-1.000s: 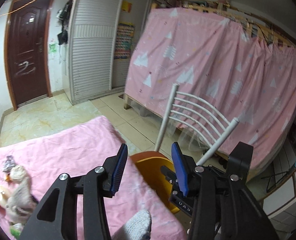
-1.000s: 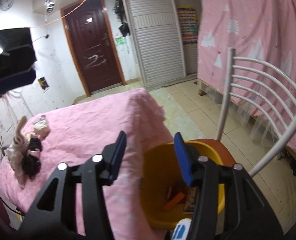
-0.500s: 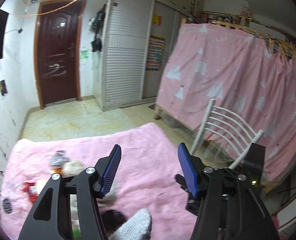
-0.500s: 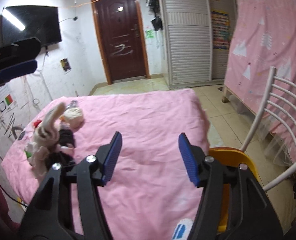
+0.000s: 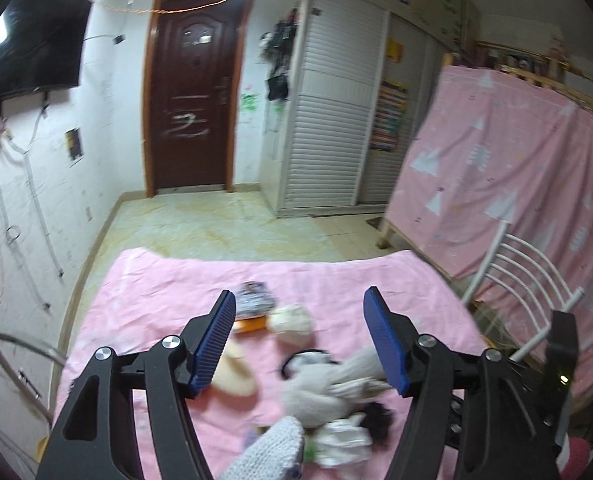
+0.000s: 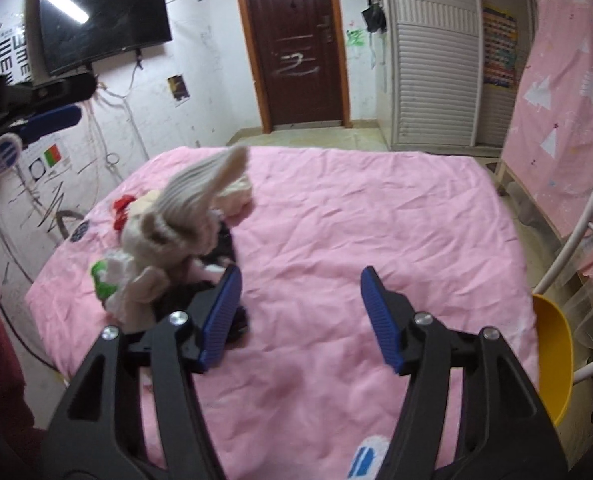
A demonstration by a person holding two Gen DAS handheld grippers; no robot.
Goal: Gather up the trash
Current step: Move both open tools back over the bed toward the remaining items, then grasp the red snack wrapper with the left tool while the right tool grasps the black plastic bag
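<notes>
A: Left wrist view: left claw, jaws opening and empty, above the trash pile on the pink bench; nothing there collected yet.

B: Right wrist view: right claw, jaws opening and empty; pile at near left. Only here shows the yellow bin at right, contents unseen.

A jumbled trash pile of white socks, black fabric, red and green wrappers is heaped on the pink-covered desk's left side; a yellow bin is seen at its right edge
</notes>
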